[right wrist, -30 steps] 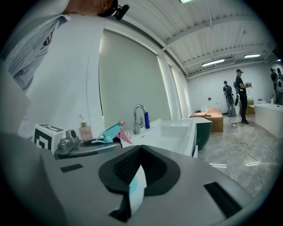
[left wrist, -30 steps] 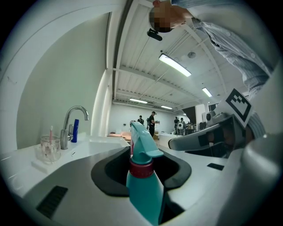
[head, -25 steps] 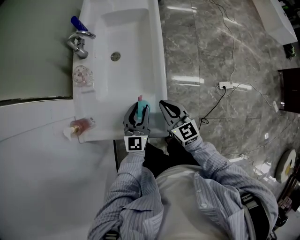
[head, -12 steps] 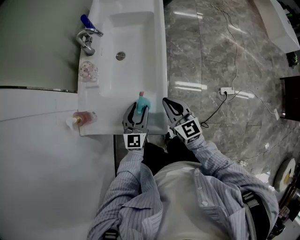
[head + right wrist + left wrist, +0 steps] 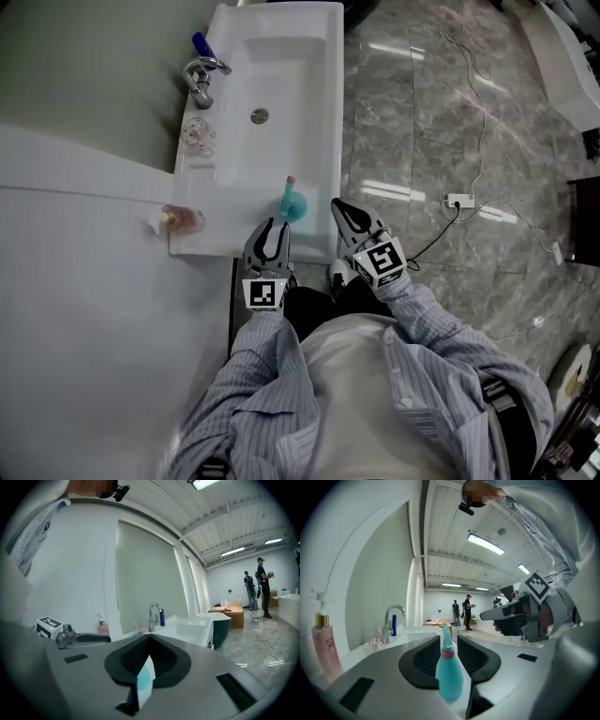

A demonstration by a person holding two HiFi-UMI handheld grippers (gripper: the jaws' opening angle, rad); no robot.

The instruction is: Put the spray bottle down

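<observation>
The teal spray bottle (image 5: 292, 203) with a pink collar stands upright on the front rim of the white sink (image 5: 314, 66). My left gripper (image 5: 277, 225) sits just behind the bottle, with the bottle a little beyond its fingertips. Its jaws are apart and closing, with no pad pressing on the bottle. In the left gripper view the spray bottle (image 5: 449, 677) rises in the gap ahead of the left gripper (image 5: 450, 638). My right gripper (image 5: 339, 206) hovers to the right of the bottle at the sink's edge, shut and empty. In its own view the right gripper (image 5: 149, 637) has its pads together.
A chrome faucet (image 5: 202, 75), a blue bottle (image 5: 201, 42) and a clear cup (image 5: 197, 134) line the sink's left side. A pink soap dispenser (image 5: 180, 219) stands at its near left corner. A power strip (image 5: 458, 200) with cables lies on the marble floor.
The left gripper's jaws came off the spray bottle and drew back toward me. The bottle now stands alone on the sink rim. The right gripper stayed beside it.
</observation>
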